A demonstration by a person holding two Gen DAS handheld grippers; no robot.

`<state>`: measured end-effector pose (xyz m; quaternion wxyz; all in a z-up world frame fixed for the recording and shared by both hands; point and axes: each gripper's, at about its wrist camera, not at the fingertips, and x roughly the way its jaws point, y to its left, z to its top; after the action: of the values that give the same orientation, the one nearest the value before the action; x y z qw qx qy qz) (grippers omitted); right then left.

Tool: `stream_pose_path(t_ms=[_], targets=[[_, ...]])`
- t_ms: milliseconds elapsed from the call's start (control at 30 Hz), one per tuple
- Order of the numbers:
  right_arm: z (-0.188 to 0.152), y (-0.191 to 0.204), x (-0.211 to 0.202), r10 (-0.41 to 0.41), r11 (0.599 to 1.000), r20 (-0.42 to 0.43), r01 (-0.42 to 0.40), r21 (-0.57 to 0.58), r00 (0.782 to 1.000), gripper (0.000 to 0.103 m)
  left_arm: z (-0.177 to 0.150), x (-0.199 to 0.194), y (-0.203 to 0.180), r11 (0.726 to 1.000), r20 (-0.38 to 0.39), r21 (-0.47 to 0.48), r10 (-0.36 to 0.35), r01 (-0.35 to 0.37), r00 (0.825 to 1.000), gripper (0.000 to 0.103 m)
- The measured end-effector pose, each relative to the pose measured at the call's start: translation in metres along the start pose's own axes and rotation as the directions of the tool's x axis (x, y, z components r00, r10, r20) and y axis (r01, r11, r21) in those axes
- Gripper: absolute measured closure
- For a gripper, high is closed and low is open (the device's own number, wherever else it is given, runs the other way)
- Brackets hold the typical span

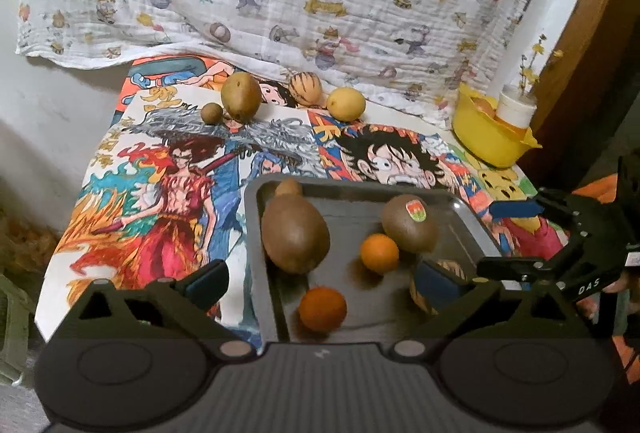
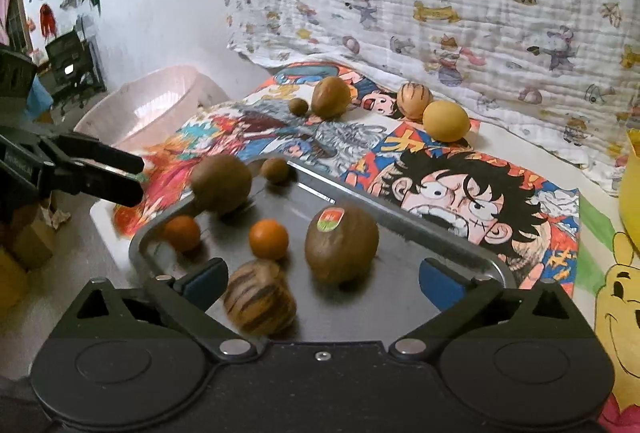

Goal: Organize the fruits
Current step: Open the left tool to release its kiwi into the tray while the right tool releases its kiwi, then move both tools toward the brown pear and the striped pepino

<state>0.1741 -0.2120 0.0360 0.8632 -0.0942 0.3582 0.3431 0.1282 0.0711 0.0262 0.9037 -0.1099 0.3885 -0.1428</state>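
— Where does the fruit sit?

— Most lies in the metal tray (image 1: 472, 209), lower centre of the left wrist view: a big kiwi (image 1: 295, 235) at its left, a small brown fruit (image 1: 289, 188) behind that at the tray's far corner, a stickered kiwi (image 1: 409, 224) to the right, and two oranges, one mid-tray (image 1: 379, 253) and one nearer the camera (image 1: 322, 309). A striped fruit (image 2: 259, 297) lies at the tray's near edge, low centre of the right wrist view.

— And outside the tray?

— Four pieces stand in a row on the cartoon-covered tabletop (image 1: 160, 193), upper centre: a tiny brown fruit (image 1: 211, 112), a kiwi (image 1: 241, 97), another striped fruit (image 1: 305, 90) and a lemon (image 1: 346, 104).

— The claws?

— The left claw (image 1: 320, 283) stands wide open, gripping nothing, above the tray. The right claw (image 2: 322, 279) is equally wide and empty; the striped fruit lies just beside its left pad without being pinched.

— Anything else?

— A yellow bowl (image 1: 490, 137) at right.
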Motion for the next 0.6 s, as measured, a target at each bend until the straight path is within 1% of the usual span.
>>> stream_pose_path(t_ms=[267, 467, 600], targets=[[-0.008, 0.017, -0.010, -0.058, 0.994, -0.062, 0.052, -0.096, 0.996, 0.001, -0.019, -0.012, -0.006, 0.996, -0.039, 0.090, 0.028, -0.025, 0.999, 0.001], [-0.005, 0.012, -0.009, -0.103, 0.986, -0.099, 0.088, -0.144, 0.990, 0.001, -0.019, -0.012, -0.004, 0.993, -0.076, 0.107, 0.050, -0.042, 0.996, 0.001], [-0.001, 0.001, -0.007, -0.123, 0.983, -0.115, 0.105, -0.150, 0.986, 0.001, -0.013, -0.010, 0.000, 0.992, -0.088, 0.110, 0.068, -0.058, 0.994, 0.001]])
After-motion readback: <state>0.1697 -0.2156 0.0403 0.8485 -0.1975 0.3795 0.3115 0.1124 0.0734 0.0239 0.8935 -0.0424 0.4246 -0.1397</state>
